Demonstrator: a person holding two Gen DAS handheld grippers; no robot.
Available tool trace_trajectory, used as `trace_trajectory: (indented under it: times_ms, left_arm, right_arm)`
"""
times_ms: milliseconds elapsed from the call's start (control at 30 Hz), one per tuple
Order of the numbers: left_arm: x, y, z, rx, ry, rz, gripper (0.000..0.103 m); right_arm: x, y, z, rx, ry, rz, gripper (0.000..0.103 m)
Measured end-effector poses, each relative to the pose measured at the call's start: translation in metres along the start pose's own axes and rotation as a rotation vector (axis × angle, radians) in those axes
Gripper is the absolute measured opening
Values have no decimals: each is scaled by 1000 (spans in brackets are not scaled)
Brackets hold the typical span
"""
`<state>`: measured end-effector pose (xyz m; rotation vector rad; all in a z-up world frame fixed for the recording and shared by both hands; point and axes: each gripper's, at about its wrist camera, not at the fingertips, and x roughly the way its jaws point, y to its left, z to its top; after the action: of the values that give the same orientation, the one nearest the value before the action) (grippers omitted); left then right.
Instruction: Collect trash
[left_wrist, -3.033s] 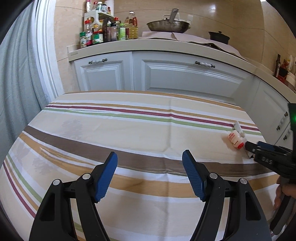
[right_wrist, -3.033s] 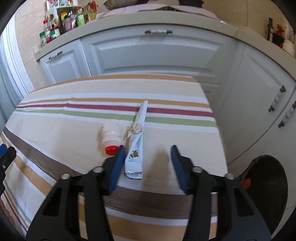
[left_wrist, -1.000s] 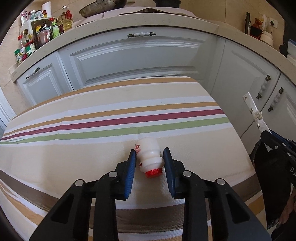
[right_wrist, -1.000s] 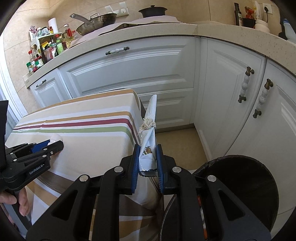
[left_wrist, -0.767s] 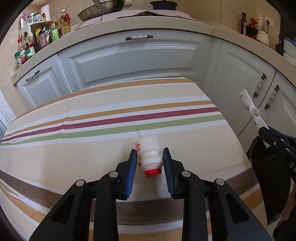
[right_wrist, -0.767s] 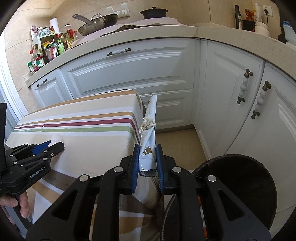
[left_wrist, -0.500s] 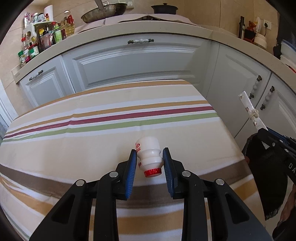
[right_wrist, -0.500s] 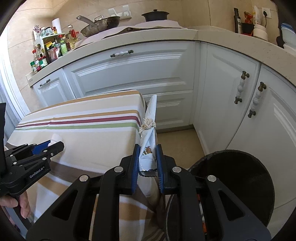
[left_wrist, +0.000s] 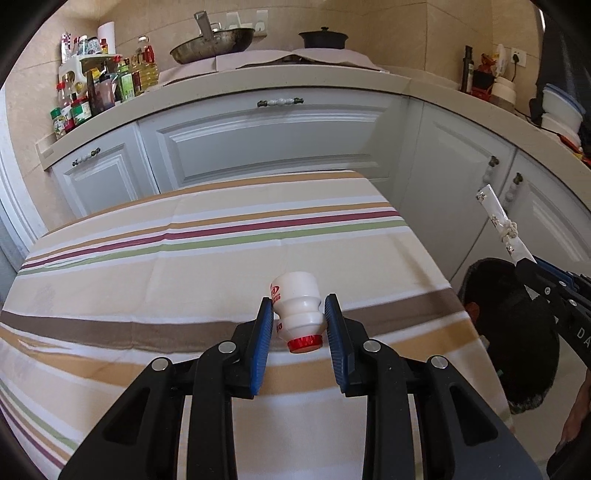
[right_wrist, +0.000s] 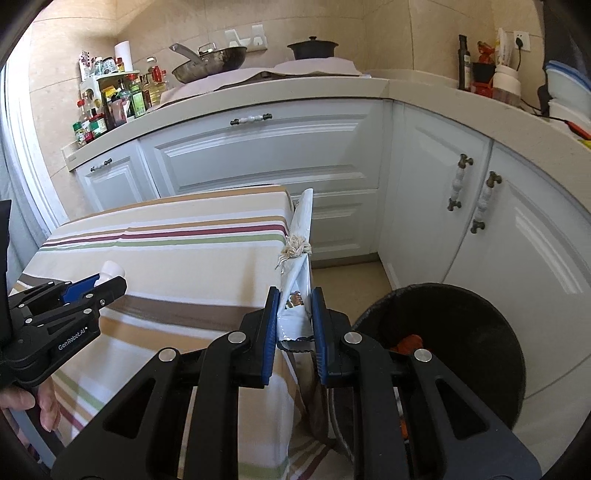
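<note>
left tongs (left_wrist: 298, 323) clenched on our small white bottle (left_wrist: 297, 314), red cap toward us, held above the striped bench (left_wrist: 184, 258); right tongs (right_wrist: 294, 317) pinch the white wrapper (right_wrist: 297, 266) upright beside the bench corner, next to the black trash bin (right_wrist: 461, 332).

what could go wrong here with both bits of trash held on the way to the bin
1. The left gripper pinches the small white bottle only at its narrow waist, so it might slip out and fall on the striped tablecloth.
2. The right gripper holds the long wrapper by its bottom end; released now, it may land short of the black bin.
</note>
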<state>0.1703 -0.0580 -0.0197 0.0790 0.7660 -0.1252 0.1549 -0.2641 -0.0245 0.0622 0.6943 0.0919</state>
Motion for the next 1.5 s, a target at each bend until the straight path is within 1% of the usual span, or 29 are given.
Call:
trace_trajectory:
  times_ms: [200, 367, 567, 700, 900, 1100, 1133, 1167, 1200, 1233, 1267, 1300, 1400, 1500]
  left_arm:
    - [-21, -11, -8, 21, -27, -33, 30]
    - [-32, -31, -11, 60, -45, -80, 30]
    - [-42, -71, -15, 122, -71, -167, 30]
    - [-47, -102, -12, 170, -107, -226, 30]
    - [-45, -141, -5, 236, -136, -291, 30]
    - [-31, -171, 1, 269, -149, -323, 30]
    - [-27, -177, 3, 270, -151, -324, 30]
    - [-22, -181, 5, 269, -146, -328, 33]
    - [-18, -184, 5, 268, -135, -337, 36]
    - [-14, -188, 7, 264, -126, -345, 44]
    - [-11, -191, 8, 257, -121, -346, 53]
    - [-9, -193, 7, 255, -120, -345, 56]
    - [-12, -195, 4, 273, -130, -333, 58]
    - [-19, -193, 2, 282, -152, -317, 62]
  right_arm:
    - [-29, -4, -10, 0, -20, -31, 17]
    - [-50, -16, -20, 14, -36, -75, 17]
    - [-69, -42, -28, 55, -50, -143, 17]
    - [-76, -63, -35, 82, -56, -199, 17]
    - [-79, -91, -42, 119, -55, -248, 17]
    - [-75, -112, -45, 148, -64, -289, 18]
    - [-74, -116, -46, 159, -75, -300, 20]
    - [-73, -120, -46, 166, -78, -306, 29]
    - [-70, -124, -47, 174, -78, -311, 34]
    - [-68, -127, -47, 182, -78, -317, 38]
    - [-66, -132, -47, 191, -79, -326, 38]
    - [-66, -134, -47, 198, -79, -331, 38]
    - [-70, -138, -48, 209, -87, -340, 38]
    - [-74, -138, -47, 205, -92, -347, 38]
